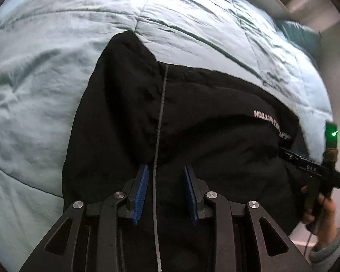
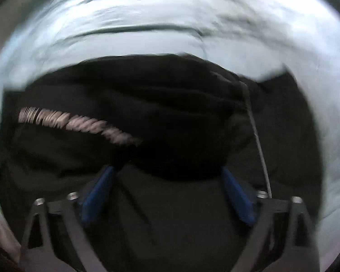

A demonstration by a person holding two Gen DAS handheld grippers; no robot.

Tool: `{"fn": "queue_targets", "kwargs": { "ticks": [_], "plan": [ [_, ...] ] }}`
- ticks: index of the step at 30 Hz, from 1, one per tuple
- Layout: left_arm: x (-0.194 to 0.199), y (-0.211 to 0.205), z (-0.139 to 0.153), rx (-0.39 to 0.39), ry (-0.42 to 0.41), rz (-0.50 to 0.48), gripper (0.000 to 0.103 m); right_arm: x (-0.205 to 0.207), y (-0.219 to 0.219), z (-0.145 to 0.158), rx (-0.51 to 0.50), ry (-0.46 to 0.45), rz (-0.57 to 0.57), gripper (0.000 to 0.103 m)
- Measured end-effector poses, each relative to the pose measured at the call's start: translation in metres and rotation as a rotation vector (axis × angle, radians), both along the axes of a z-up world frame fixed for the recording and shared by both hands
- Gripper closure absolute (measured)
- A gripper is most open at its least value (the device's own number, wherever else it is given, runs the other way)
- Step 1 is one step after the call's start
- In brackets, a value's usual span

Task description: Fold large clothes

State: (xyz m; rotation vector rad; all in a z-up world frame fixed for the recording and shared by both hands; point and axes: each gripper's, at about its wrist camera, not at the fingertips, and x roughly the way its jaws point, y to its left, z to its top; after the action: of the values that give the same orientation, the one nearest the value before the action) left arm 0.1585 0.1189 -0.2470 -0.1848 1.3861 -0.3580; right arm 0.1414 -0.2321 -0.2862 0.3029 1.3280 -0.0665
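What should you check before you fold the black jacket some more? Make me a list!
1. Jacket lies on the bed cover: ok.
2. Left gripper open, its blue fingers on either side of the zipper, nothing pinched: ok.
3. Right gripper open over the black cloth: ok, though the right wrist view is blurred.
4. Jacket smooth and flat: not ok, the cloth is bunched up near the white lettering.
5. Sleeves tucked in: cannot tell, none clearly shows.
6. Room on the bed cover beyond the jacket: ok.
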Motion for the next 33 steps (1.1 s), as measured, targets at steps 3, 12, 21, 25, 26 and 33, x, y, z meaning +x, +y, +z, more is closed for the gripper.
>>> {"fn": "queue_targets", "kwargs": {
  "ticks": [3, 12, 21, 25, 26, 33],
  "plan": [
    [-0.003, 0.000, 0.012, 0.038, -0.017, -0.019, 0.070, -0.013, -0.011, 0.020, 0.048, -0.043, -0.023, 0.016],
    [-0.061, 0.000, 0.039, 0.025, -0.048, -0.152, 0.070, -0.118, -0.008, 0.058, 0.093, -0.093, -0.049, 0.037],
    [-0.059, -0.008, 0.030, 0.102, -0.043, -0.095, 0.070, -0.120, -0.003, 0.040, 0.060, 0.011, -0.065, 0.038],
    [-0.067, -0.007, 0.085, 0.135, -0.164, -0.088, 0.070, -0.132, -0.005, 0.076, 0.082, -0.018, -0.082, 0.038],
    [-0.069, -0.009, 0.098, 0.139, -0.188, -0.082, 0.070, -0.137, -0.002, 0.087, 0.079, -0.033, -0.083, 0.038],
    [-0.085, -0.026, 0.204, 0.217, -0.424, -0.046, 0.070, -0.145, 0.028, 0.179, -0.018, -0.182, -0.036, 0.036]
  ]
}}
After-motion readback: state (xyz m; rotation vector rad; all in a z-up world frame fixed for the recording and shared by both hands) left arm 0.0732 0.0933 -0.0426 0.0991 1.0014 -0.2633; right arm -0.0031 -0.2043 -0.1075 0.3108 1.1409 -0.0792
